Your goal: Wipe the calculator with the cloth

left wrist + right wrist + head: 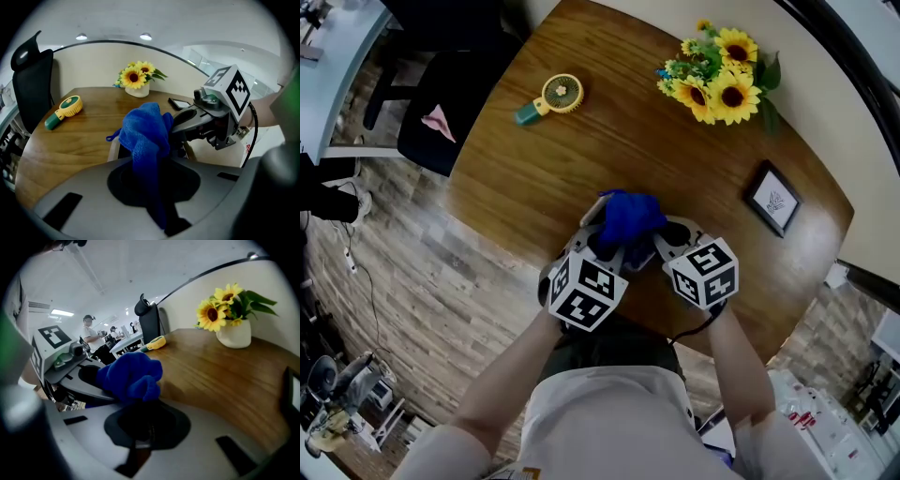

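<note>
Though almost wholly covered, traceable by one pale flat edge: calculator (114, 151), left of centre in the left gripper view, flat on table (581, 159), beneath cloth (630, 216).

Cloth: blue, bunched into a lump, just below the middle of the head view. One tail drawn down into left gripper (159, 192).

Left gripper: fingers pressed together on that tail, pinching it. Rest of cloth piled above the jaws. Marker cube at lower centre-left of the head view.

Right gripper (143, 430): fingers close together, only a narrow slit between them. Thin pale sliver in the slit, nature not determinable. Cloth lump just beyond the fingertips. Angled in toward cloth from the right of the head view, close beside left gripper.

Table: round, brown wood grain, filling upper centre of the head view.

Hand fan (551, 97): yellow head, green handle, upper left of table, well apart from cloth.

Sunflowers (722, 75): yellow, in white pot (236, 336), upper right, at table's far edge.

Picture frame (773, 199): small, dark, right of the frame, near table's edge.

Office chair (441, 103): black, upper left, off the table, pink item on the seat.

Floor (422, 272): wood plank, left side.
</note>
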`<move>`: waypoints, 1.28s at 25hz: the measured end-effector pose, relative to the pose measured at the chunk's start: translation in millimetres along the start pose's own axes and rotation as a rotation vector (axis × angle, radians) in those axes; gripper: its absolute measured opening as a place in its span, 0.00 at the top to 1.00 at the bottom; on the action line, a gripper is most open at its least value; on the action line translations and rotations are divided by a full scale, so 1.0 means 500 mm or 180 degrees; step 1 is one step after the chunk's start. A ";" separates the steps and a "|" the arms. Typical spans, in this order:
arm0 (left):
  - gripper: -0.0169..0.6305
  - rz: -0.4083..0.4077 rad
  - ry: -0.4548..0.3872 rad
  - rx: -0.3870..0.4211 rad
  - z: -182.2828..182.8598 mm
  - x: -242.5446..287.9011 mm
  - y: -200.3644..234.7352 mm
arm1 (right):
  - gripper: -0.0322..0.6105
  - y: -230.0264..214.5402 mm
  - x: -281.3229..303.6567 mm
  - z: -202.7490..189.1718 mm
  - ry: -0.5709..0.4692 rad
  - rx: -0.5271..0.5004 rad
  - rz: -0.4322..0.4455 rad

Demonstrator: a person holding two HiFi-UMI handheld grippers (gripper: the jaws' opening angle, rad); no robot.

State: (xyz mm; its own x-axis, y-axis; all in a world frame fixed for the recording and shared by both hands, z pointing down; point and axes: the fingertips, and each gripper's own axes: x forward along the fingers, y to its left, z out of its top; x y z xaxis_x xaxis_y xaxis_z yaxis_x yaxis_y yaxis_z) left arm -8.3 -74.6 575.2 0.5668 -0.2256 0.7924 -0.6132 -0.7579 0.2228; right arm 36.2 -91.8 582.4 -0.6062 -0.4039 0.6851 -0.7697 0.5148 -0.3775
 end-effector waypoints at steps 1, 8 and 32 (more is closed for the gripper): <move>0.89 0.0023 -0.0003 -0.0016 -0.009 -0.007 0.001 | 0.94 0.001 0.000 0.000 0.0006 -0.0017 -0.0011; 0.89 0.0235 0.0141 -0.0191 -0.088 -0.055 -0.002 | 0.94 0.002 0.002 0.000 -0.0010 0.0064 -0.0006; 0.89 0.0414 -0.0430 -0.0592 -0.004 0.007 -0.048 | 0.94 0.001 0.001 -0.001 -0.0142 0.0145 0.0018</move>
State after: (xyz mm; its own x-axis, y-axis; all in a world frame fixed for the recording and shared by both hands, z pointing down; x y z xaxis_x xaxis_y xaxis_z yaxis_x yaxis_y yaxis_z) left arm 7.1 -56.1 573.8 0.5372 -0.4028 0.7410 -0.7692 -0.5944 0.2345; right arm 35.8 -91.2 582.9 -0.6182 -0.4349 0.6547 -0.7739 0.4828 -0.4100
